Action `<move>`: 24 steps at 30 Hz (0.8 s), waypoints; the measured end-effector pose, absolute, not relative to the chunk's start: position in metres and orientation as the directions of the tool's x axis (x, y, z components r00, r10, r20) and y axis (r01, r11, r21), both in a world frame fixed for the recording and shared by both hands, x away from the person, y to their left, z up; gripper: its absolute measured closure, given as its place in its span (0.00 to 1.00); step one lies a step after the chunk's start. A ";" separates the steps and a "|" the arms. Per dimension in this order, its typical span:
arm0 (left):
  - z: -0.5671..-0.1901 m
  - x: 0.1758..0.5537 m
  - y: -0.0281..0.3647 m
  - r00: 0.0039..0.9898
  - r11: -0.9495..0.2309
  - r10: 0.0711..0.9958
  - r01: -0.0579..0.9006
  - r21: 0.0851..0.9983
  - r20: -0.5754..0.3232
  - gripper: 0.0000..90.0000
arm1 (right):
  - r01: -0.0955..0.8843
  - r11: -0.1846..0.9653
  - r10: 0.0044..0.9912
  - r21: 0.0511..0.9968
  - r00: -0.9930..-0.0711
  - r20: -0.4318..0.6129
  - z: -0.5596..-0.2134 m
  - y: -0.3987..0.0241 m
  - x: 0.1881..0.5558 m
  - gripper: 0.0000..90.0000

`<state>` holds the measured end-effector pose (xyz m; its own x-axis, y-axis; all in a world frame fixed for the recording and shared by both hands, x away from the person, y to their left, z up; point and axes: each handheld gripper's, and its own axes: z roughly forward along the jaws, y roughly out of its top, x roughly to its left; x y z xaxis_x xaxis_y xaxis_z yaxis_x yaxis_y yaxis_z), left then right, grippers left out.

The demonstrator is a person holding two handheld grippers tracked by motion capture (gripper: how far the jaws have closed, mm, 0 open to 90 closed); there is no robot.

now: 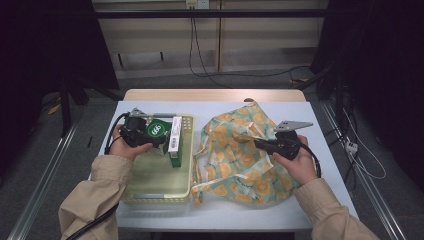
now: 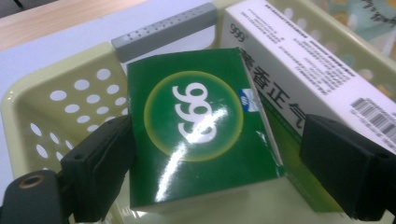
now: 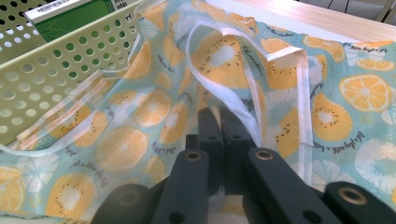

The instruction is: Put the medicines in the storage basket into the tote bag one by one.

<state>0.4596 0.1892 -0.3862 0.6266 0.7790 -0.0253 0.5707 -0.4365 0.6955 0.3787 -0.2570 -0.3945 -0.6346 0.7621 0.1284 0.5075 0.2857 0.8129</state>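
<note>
The left gripper (image 2: pixel 210 154) is sitting in the basket (image 1: pixel 186 172) at the left of the table (image 1: pixel 310 165), its jaws standing apart on either side of the green box (image 2: pixel 201 126). The left jaw looks to be against the box edge; the right jaw is standing clear of it. The left gripper view is showing the white box (image 2: pixel 303 70) lying just beside the green one, against the basket's far right wall. The right gripper (image 3: pixel 219 126) is clenching a fold of the fruit-print bag (image 3: pixel 140 135), which is lying at the right, touching the basket's side. Bare table is lying along the near edge.
</note>
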 end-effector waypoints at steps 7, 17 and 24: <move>-0.391 0.466 0.184 0.602 -0.430 0.799 0.575 0.696 -0.004 0.09 | 0.512 0.287 0.760 0.810 -0.636 0.133 -0.396 -0.256 0.380 0.99; -0.412 0.474 0.179 0.581 -0.439 0.814 0.625 0.645 -0.008 0.08 | 0.515 0.285 0.760 0.809 -0.636 0.137 -0.397 -0.257 0.381 0.99; -0.409 0.472 0.180 0.566 -0.433 0.824 0.645 0.630 -0.012 0.16 | 0.518 0.283 0.759 0.807 -0.636 0.142 -0.399 -0.258 0.383 0.99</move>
